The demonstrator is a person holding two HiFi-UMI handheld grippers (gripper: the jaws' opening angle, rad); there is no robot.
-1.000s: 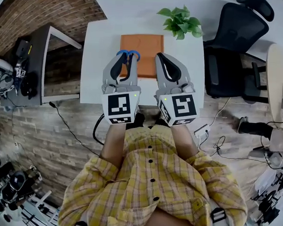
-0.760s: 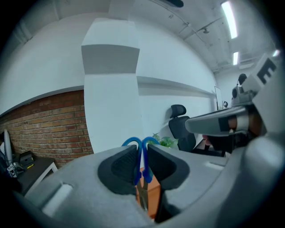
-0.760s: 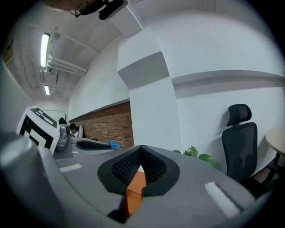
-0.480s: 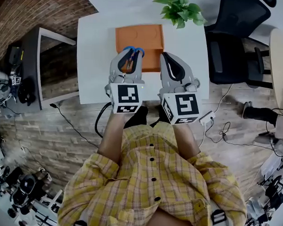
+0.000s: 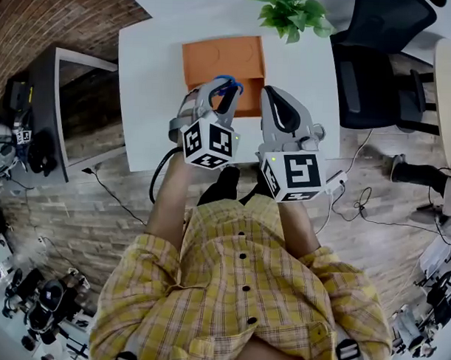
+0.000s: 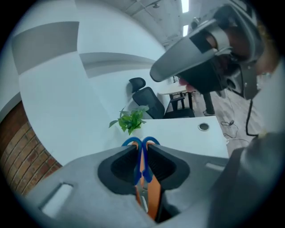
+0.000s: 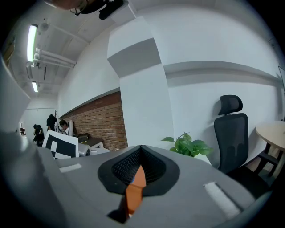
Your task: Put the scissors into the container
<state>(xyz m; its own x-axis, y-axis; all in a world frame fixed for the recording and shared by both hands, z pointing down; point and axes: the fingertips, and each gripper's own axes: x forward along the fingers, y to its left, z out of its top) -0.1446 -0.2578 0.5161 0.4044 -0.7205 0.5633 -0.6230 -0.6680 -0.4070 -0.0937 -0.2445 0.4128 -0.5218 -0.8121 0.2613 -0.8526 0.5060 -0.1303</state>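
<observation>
Left claw (image 5: 218, 94) clamped on scissors (image 6: 141, 143), blue handles ahead of tips. We're mid-carry, orange container (image 5: 215, 58) just beneath. Next: we lower, spread jaws. Right claw (image 5: 276, 98) closed, empty, alongside.

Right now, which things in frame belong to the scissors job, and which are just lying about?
Job:
- scissors, blue handles, clamped in the left gripper jaws
- orange container on the white table

Lying about:
- potted plant
- office chair
- grey side desk
- right gripper, jaws together, holding nothing
</observation>
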